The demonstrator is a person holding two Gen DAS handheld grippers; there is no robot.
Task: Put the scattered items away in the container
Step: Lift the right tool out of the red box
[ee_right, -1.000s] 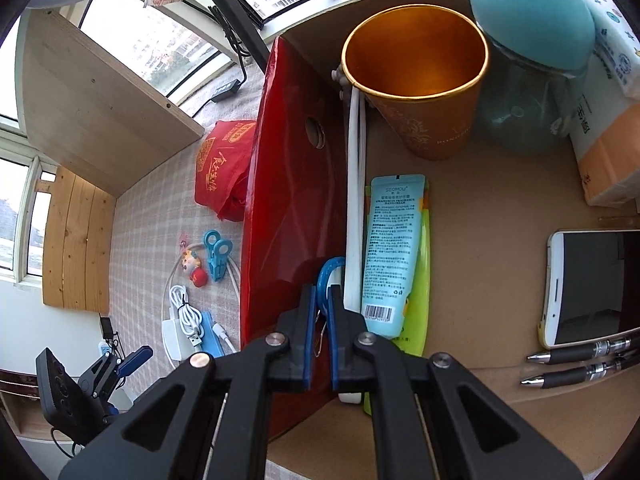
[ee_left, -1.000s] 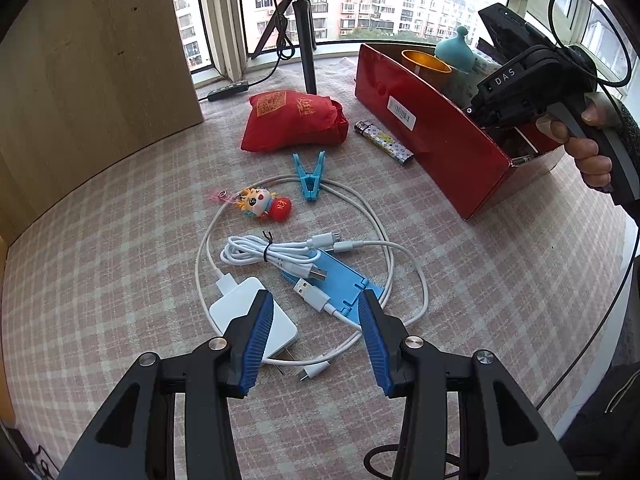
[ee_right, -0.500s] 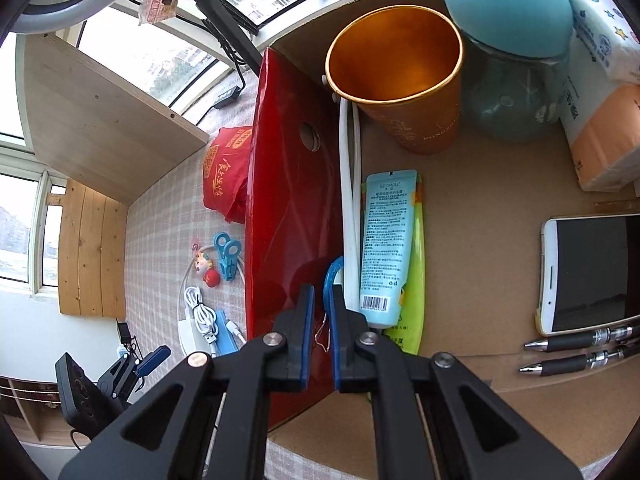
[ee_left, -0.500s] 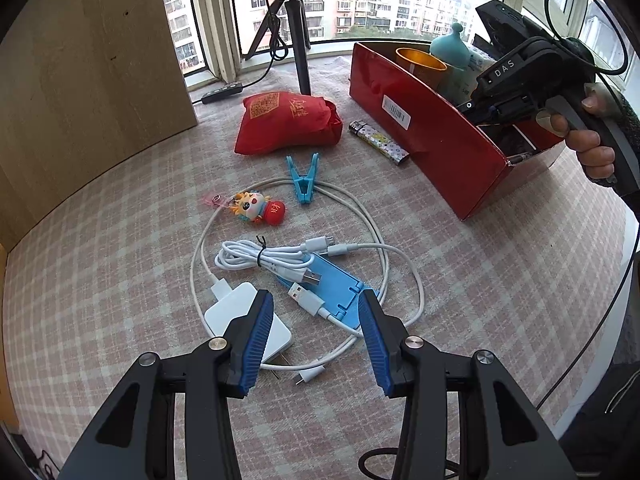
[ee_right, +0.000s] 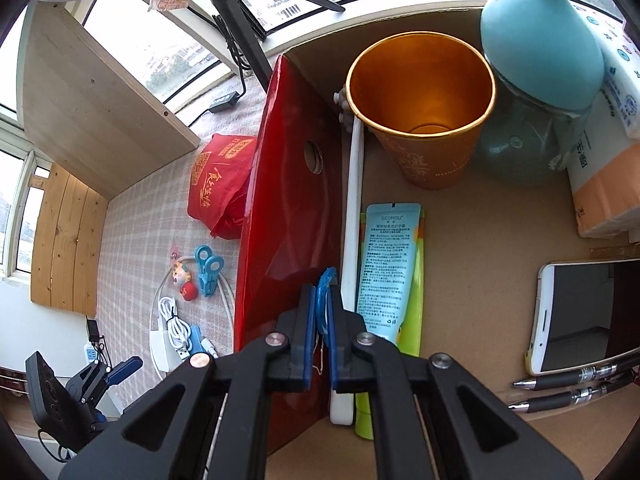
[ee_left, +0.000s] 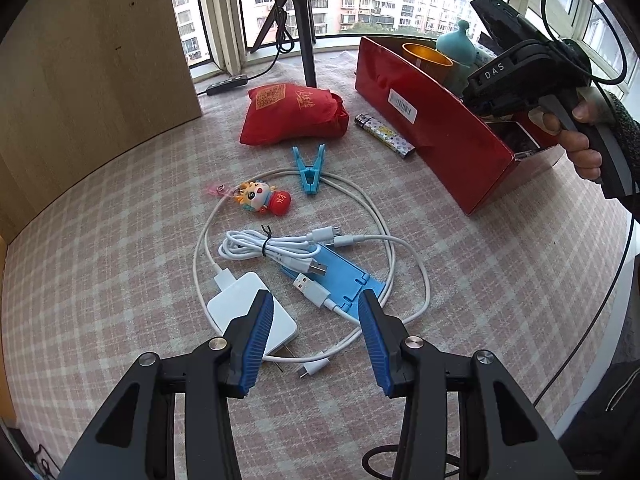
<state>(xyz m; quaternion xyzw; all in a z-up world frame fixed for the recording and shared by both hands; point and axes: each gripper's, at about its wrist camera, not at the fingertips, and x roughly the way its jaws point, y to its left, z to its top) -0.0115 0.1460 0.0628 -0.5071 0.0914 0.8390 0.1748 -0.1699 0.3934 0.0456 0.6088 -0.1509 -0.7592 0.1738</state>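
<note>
Checked pink cloth covers the bench (ee_left: 120, 264) beside the window. My left claw (ee_left: 316, 340) hangs wide open above the white square charger (ee_left: 244, 304) and the flat blue plastic phone stand (ee_left: 340, 280), with the bundled white cables (ee_left: 272, 248) just beyond its tips. My right claw (ee_right: 322, 340) is closed on a thin blue plastic ring (ee_right: 325, 300), over the inner edge of the red cardboard box (ee_right: 288, 216), just beside the white stick and the light blue hand cream tube (ee_right: 386, 264) lying inside.
</note>
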